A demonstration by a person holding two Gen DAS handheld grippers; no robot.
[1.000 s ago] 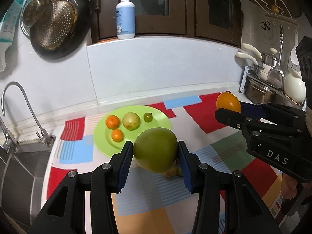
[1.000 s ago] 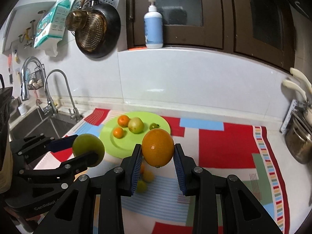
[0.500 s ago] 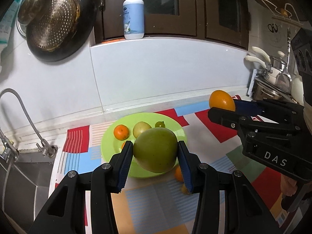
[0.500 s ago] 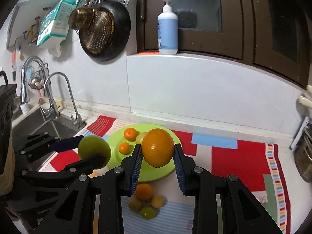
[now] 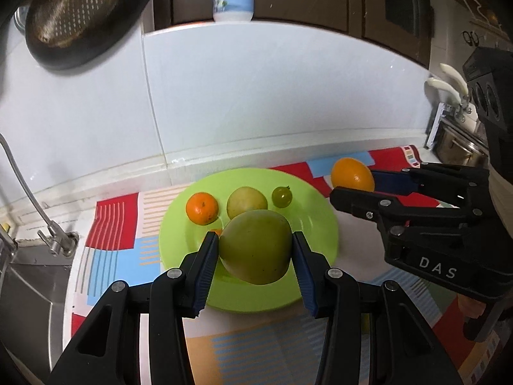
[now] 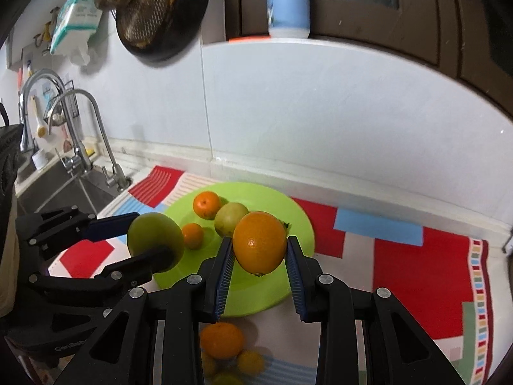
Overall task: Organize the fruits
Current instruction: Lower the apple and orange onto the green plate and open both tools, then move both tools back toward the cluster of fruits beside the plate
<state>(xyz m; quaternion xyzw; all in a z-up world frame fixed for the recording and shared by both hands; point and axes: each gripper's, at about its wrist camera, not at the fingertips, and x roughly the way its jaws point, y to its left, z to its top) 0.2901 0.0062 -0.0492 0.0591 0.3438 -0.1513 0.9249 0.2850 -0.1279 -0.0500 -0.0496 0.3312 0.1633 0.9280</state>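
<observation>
Left gripper (image 5: pixel 255 253): closed on the green fruit (image 5: pixel 255 246); both blue pads press its sides.
Green fruit: between the left fingers, clear of the surface, above the near half of the plate (image 5: pixel 315 211).
Right gripper (image 6: pixel 259 256): closed on the orange (image 6: pixel 259 241); pads clamp it left and right.
Orange: between the right fingers, in the air over the near right part of the plate rim.
Gripper relation: in the left view the right gripper stands to the right of the left fingers, tips near the plate's right rim; in the right view the left gripper (image 6: pixel 150 243) stands to the left of the right fingers. The two are apart.
Plate: lime green, round, lies on the mat (image 5: pixel 109 224) directly ahead of and below both pairs of fingers.
Plate contents: a mandarin (image 5: pixel 202 208), a pale yellow-green fruit (image 5: pixel 246 197) and a small green fruit (image 5: pixel 281 196) in a row beyond the left fingertips; a second small mandarin (image 6: pixel 192 235) lies nearer, just left of the right fingers.
Loose fruit: an orange-coloured fruit (image 6: pixel 221 340) and several small yellow ones (image 6: pixel 250 362) lie on the mat below the right fingers, off the plate; blurred, count unclear.
Sink (image 6: pixel 64 189): far left of both grippers, beyond the mat.
Hand (image 5: pixel 471 308): partly visible behind the right gripper body.
</observation>
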